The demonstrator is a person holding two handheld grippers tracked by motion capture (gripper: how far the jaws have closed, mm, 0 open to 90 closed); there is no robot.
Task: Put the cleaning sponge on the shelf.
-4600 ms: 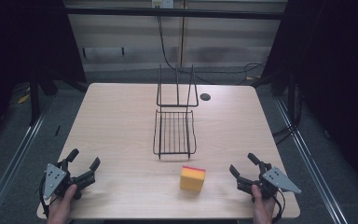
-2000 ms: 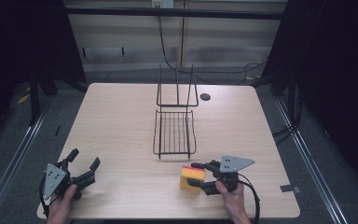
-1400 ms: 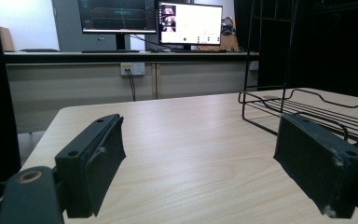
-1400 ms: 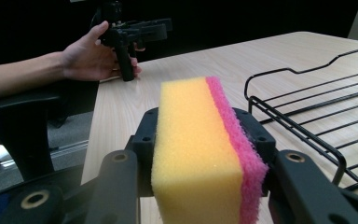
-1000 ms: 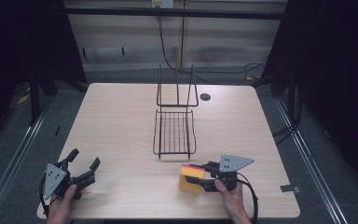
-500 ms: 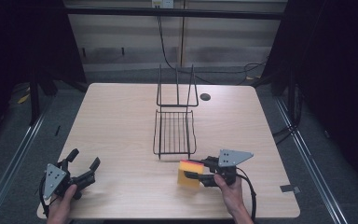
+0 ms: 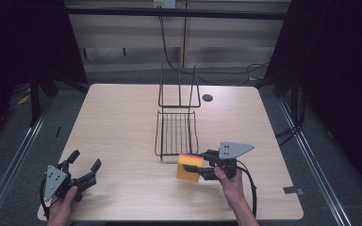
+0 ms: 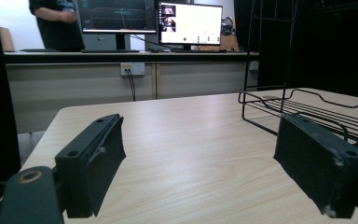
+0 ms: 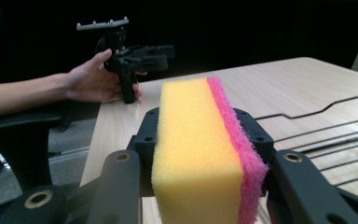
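Here the right hand-held gripper [image 9: 200, 186] clamps a yellow sponge [image 9: 193, 154] with a pink scouring face.

One sponge [image 7: 190, 167], one wire rack [image 7: 176, 128], two tools, one table [image 7: 118, 122].

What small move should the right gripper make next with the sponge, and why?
Probably carry it a little forward, over the wire rack. The right gripper is shut on the sponge, which sits just short of the rack's near edge, and the rack's flat section looks bare. The left gripper rests open at the table's near left corner.
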